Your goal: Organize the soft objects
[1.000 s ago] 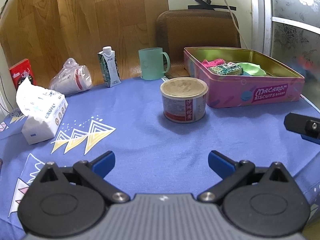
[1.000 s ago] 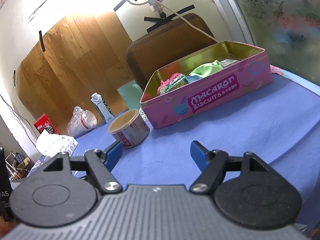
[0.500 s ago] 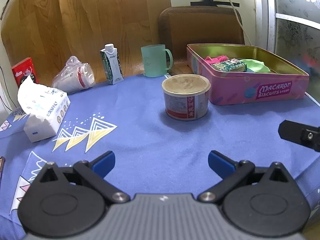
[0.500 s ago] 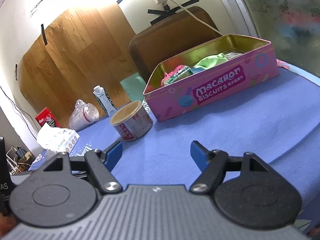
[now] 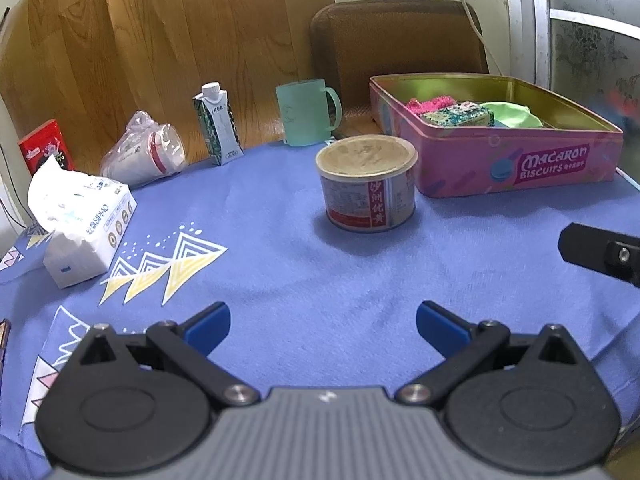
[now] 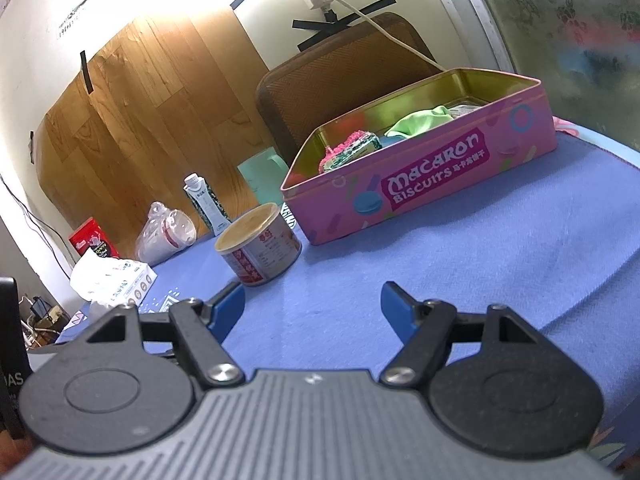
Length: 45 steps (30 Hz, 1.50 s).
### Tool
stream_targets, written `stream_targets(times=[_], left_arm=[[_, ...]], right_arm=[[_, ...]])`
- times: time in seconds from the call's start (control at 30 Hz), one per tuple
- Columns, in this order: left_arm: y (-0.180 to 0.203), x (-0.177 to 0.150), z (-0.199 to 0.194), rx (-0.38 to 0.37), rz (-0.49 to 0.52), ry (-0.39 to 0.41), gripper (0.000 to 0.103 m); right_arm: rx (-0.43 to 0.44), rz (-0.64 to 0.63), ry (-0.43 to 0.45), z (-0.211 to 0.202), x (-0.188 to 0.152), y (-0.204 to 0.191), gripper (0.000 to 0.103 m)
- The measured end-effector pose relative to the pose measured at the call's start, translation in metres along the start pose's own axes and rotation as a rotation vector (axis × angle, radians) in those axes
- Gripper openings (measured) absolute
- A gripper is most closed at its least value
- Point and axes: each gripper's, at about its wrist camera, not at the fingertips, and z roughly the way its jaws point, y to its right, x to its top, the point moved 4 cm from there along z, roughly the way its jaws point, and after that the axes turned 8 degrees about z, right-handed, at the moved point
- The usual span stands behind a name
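Note:
A pink Macaron Biscuits tin (image 5: 516, 168) stands open at the back right of the blue tablecloth; it also shows in the right wrist view (image 6: 432, 188). Inside lie a pink fluffy cloth (image 5: 430, 103), a speckled green sponge (image 5: 460, 114) and a light green cloth (image 5: 514, 114). The sponge (image 6: 352, 148) and green cloth (image 6: 420, 120) show in the right wrist view too. My left gripper (image 5: 322, 326) is open and empty, low over the cloth. My right gripper (image 6: 312, 306) is open and empty, well short of the tin. Part of the right gripper (image 5: 600, 252) shows at the left view's right edge.
A round can (image 5: 368, 186) stands in front of the tin's left end. A green mug (image 5: 306, 112), a small carton (image 5: 218, 124), bagged cups (image 5: 146, 152), a tissue pack (image 5: 80, 216) and a red box (image 5: 44, 150) line the back left. A brown chair back (image 5: 400, 44) stands behind.
Both grippers have drawn back from the tin and can, which look smaller and farther. Both stay open and empty.

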Motion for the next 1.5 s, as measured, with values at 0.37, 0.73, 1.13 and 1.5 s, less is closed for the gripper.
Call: stream_targets(times=[0.37, 0.73, 1.13, 1.5], left_arm=[[0.007, 0.001, 0.012, -0.006, 0.018, -0.038, 0.103], [0.022, 0.002, 0.016, -0.01, 0.056, -0.049, 0.103], [0.03, 0.0, 0.012, -0.019, 0.078, -0.046, 0.103], [0.03, -0.002, 0.008, -0.033, 0.082, -0.039, 0.103]], right_arm=[[-0.001, 0.01, -0.004, 0.007, 0.003, 0.011, 0.077], [-0.003, 0.035, -0.013, 0.011, 0.005, 0.022, 0.077], [-0.001, 0.043, -0.018, 0.012, 0.005, 0.026, 0.077], [0.001, 0.028, -0.013, 0.009, 0.006, 0.024, 0.077]])
